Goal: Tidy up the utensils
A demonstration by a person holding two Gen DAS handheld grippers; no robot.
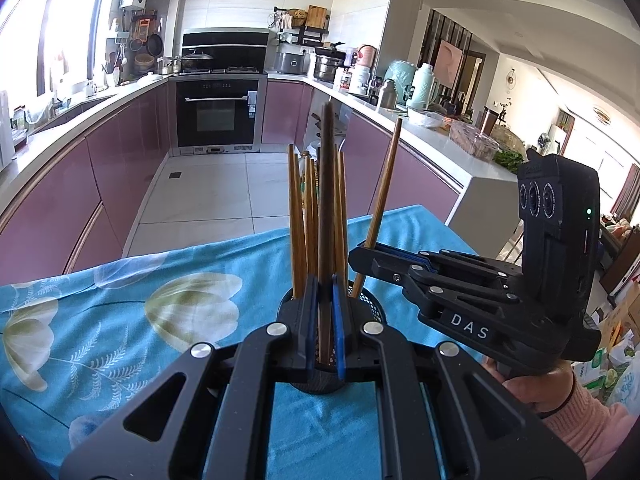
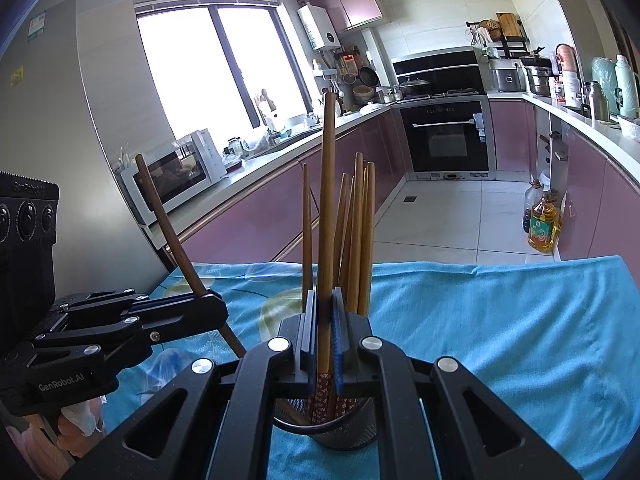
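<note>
A black mesh utensil holder (image 1: 370, 312) (image 2: 344, 420) stands on a table with a blue floral cloth (image 1: 120, 320) (image 2: 500, 340). Several brown chopsticks (image 1: 298, 220) (image 2: 360, 232) stand upright in it. My left gripper (image 1: 325, 328) is shut on one dark chopstick (image 1: 327, 200) over the holder; it also shows in the right wrist view (image 2: 212, 304). My right gripper (image 2: 324, 336) is shut on another brown chopstick (image 2: 328, 200), its lower end patterned, over the holder; it shows in the left wrist view (image 1: 362, 256) holding that chopstick (image 1: 384, 188).
Behind the table is a kitchen with pink cabinets (image 1: 80, 184), an oven (image 1: 218, 114), a microwave (image 2: 172, 176) and crowded counters (image 1: 420, 120). Oil bottles (image 2: 542, 224) stand on the tiled floor. A person's hand in a pink sleeve (image 1: 560, 400) holds the right gripper.
</note>
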